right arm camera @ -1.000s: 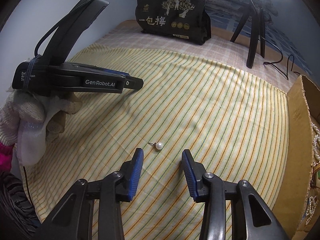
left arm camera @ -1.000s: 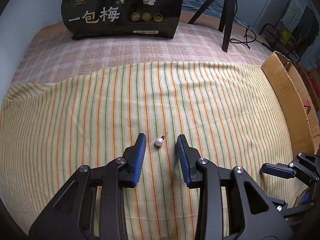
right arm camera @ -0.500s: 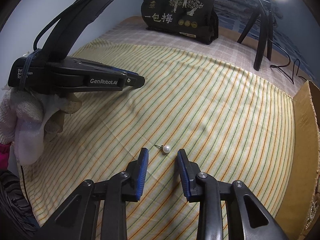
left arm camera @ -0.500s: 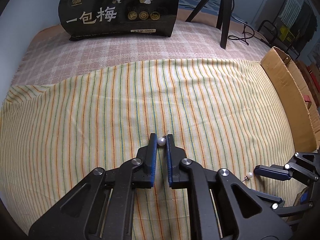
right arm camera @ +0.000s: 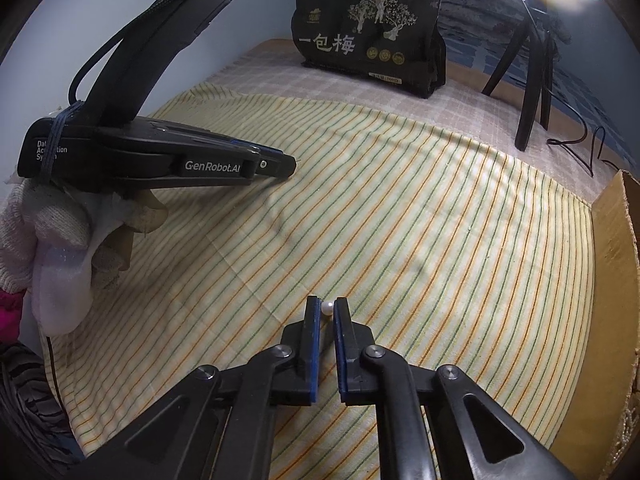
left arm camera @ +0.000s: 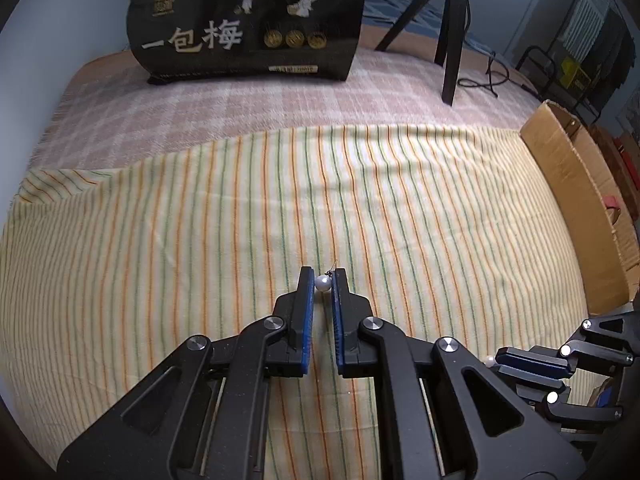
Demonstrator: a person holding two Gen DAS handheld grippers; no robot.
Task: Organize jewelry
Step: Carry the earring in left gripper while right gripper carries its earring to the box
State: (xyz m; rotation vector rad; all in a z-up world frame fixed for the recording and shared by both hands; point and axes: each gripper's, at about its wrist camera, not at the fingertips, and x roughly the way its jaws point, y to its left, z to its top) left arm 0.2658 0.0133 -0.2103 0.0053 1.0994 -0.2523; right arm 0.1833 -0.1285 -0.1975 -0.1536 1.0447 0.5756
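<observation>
We hold 2 pearl stud earrings, 1 pinched in each gripper.

Low in the left wrist frame, our left gripper (left arm camera: pixel 322 283) is closed narrow on a pearl stud earring (left arm camera: pixel 322 283) above the striped cloth (left arm camera: pixel 200 220), post pointing forward. Low in the right wrist frame, our right gripper (right arm camera: pixel 327 309) clamps the second pearl earring (right arm camera: pixel 327 308). A black snack bag (left arm camera: pixel 248 20) stands at the top, a cardboard box (left arm camera: pixel 580 200) at the right edge.

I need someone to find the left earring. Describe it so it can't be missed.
Start at the yellow striped cloth in front of the black snack bag. Above its near middle, the left tongs pinch a white pearl stud earring, post pointing away. Its twin sits in the right tongs.
</observation>
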